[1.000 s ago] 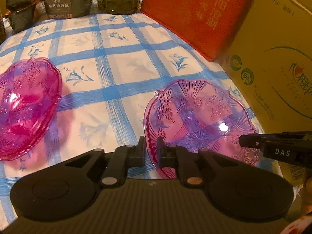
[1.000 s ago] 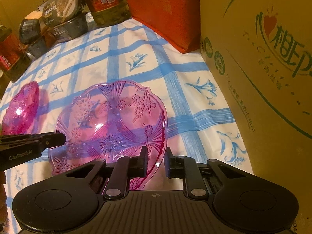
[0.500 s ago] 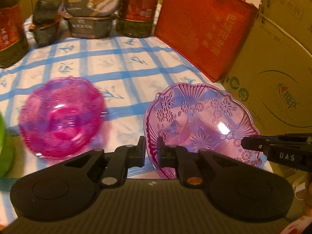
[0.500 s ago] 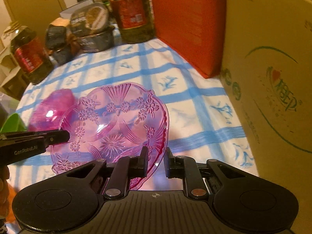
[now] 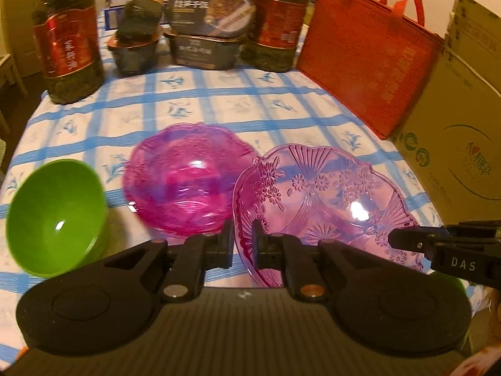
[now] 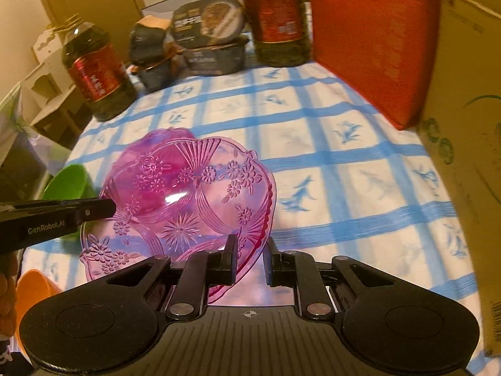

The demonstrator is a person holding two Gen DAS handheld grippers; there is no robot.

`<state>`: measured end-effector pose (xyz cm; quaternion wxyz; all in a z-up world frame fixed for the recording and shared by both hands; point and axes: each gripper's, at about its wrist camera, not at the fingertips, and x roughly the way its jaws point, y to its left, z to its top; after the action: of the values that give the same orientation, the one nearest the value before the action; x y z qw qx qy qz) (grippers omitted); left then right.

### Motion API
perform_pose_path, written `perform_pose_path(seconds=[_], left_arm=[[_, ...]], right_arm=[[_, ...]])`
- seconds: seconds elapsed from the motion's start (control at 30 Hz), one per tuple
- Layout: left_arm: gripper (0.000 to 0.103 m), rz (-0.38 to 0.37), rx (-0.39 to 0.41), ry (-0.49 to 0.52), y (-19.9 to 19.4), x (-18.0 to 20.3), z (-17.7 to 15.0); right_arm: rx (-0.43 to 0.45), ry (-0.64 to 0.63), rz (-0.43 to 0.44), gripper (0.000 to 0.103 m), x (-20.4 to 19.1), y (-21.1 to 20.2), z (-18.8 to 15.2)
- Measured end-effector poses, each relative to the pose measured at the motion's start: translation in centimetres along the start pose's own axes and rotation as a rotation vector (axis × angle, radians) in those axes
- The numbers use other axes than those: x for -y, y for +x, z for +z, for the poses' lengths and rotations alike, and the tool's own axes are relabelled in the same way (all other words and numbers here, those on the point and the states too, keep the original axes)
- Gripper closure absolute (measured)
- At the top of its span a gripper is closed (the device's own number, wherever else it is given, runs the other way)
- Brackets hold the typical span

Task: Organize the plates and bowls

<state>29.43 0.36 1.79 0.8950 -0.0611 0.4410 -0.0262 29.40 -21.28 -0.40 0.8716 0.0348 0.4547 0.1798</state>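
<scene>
a: left hand-held gripper (image 5: pixel 243 240), status?
b: fingers clamped on the near rim of the pink patterned plate (image 5: pixel 319 194), at its 8 o'clock edge. plate tilted, held above the surface (image 5: pixel 219 106).

a: right hand-held gripper (image 6: pixel 249 257)?
b: clamped on the same plate's rim at its 5 o'clock edge. both ends held.

a: other dishes?
b: magenta bowl (image 5: pixel 184 178) at 10 o'clock of the plate, resting on the checked cloth; in the right wrist view the plate overlaps it. green bowl (image 5: pixel 56 216) farther out at 9 o'clock, tilted. orange bowl (image 6: pixel 34 285), only an edge showing, low at 7 o'clock.

a: background?
b: oil bottles (image 5: pixel 67 37) at 11 and 12 o'clock, red bag (image 5: pixel 363 50) at 1, cardboard box (image 5: pixel 454 125) at 3.
</scene>
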Motion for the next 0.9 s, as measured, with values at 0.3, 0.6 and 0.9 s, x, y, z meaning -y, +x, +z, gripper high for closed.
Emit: perform_pose_path(seconds=[0.3, 0.6, 0.9], left_arm=[[0.094, 0.018, -0.001, -0.014, -0.7, -2.8, -0.2], [0.094, 0.021, -0.004, -0.014, -0.2, -5.0, 1.1], [0.094, 0.033, -0.010, -0.005, 2.1, -7.4, 4.0]], right_arm=[[0.001, -0.024, 0.015, 0.086, -2.9, 0.9, 0.2], [0.006, -0.025, 0.025, 0.086, -4.6, 2.6, 1.2], [0.023, -0.021, 0.024, 0.086, -6.0, 5.2, 3.5]])
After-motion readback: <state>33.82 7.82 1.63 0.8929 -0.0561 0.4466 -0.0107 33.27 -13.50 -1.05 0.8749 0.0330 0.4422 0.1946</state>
